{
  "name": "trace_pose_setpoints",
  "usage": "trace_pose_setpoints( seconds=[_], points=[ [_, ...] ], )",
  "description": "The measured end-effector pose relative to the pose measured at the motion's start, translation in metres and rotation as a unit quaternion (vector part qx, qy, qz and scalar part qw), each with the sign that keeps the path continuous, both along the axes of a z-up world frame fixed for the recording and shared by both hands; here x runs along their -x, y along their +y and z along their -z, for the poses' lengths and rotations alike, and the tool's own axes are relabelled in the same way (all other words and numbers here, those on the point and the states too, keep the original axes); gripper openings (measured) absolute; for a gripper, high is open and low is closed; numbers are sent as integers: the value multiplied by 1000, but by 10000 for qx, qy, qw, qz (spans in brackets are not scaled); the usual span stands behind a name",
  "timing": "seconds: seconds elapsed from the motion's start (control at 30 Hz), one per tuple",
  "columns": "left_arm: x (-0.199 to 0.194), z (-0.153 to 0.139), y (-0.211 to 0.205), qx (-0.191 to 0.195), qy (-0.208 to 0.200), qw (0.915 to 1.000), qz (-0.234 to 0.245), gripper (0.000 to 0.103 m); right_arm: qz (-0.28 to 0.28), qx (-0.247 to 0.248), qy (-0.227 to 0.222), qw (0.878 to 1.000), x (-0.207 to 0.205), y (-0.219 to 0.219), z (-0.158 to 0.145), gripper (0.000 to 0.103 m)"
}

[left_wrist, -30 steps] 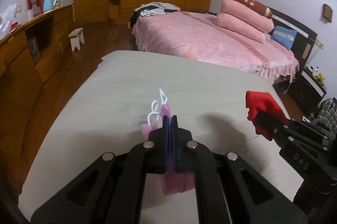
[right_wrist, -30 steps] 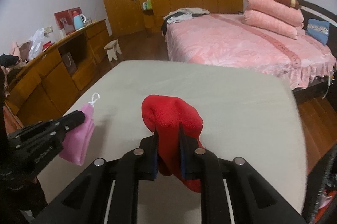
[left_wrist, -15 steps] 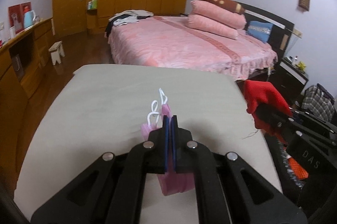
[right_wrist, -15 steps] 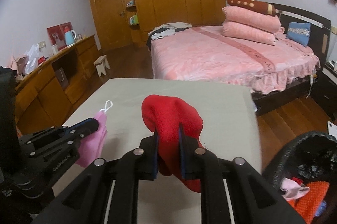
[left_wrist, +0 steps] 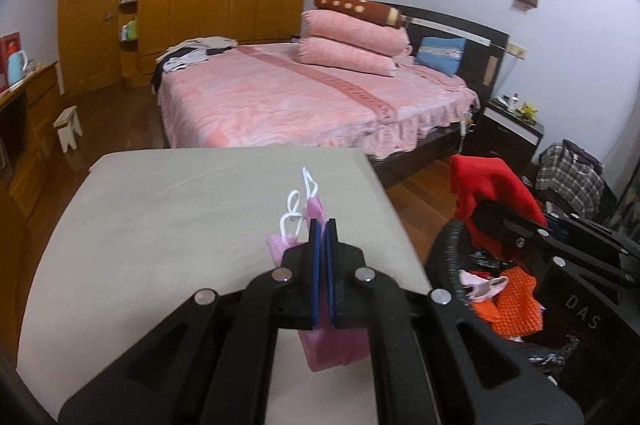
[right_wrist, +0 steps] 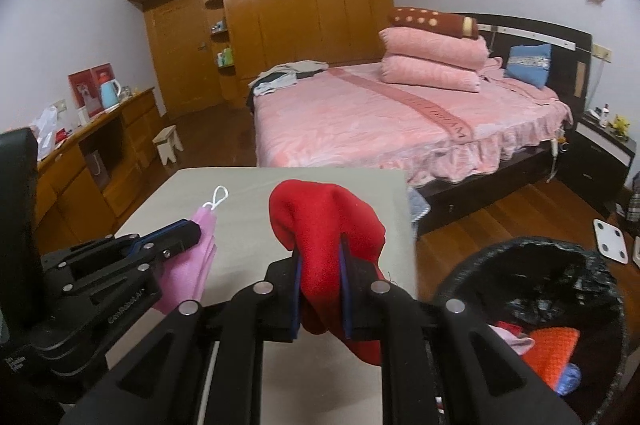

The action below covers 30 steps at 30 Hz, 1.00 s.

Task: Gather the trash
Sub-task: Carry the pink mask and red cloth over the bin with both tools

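Note:
My left gripper [left_wrist: 323, 225] is shut on a pink face mask [left_wrist: 340, 347] with white ear loops, held above the grey table [left_wrist: 160, 225]. It also shows in the right wrist view [right_wrist: 192, 231], with the mask [right_wrist: 186, 273]. My right gripper [right_wrist: 320, 249] is shut on a red cloth [right_wrist: 324, 225], near the table's right edge. In the left wrist view the red cloth [left_wrist: 488, 185] hangs over the black-lined trash bin [left_wrist: 444, 265]. The bin [right_wrist: 532, 253] stands right of the table and holds orange, pink and blue scraps.
A pink bed [right_wrist: 400, 121] stands beyond the table. A wooden cabinet [right_wrist: 96, 161] runs along the left wall, with a small stool [right_wrist: 168, 143] on the wood floor. A dark nightstand [right_wrist: 604, 145] and a white scale [right_wrist: 610, 241] are at the right.
Both grippers have swung to the right with their loads. The trash bin has come into view at the right, and the red cloth is now over it in the left wrist view.

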<state>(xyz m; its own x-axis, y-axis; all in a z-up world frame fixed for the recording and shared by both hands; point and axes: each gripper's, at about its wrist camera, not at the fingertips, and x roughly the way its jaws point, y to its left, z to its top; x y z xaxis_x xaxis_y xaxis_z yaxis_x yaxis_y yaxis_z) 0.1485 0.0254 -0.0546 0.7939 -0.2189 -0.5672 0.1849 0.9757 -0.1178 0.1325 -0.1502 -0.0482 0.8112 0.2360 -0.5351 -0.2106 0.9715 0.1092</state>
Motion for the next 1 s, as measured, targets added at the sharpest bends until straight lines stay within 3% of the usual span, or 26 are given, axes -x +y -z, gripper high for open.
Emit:
trace_pose_setpoints(
  seconds=[0.53, 1.0],
  points=[
    [10, 1, -83, 39, -27, 9970, 773, 2, 794, 148, -53, 9967, 32, -89, -4, 15],
    [13, 17, -161, 7, -19, 9883, 1528, 2, 1643, 268, -13, 9860, 51, -170, 9, 15]
  ],
)
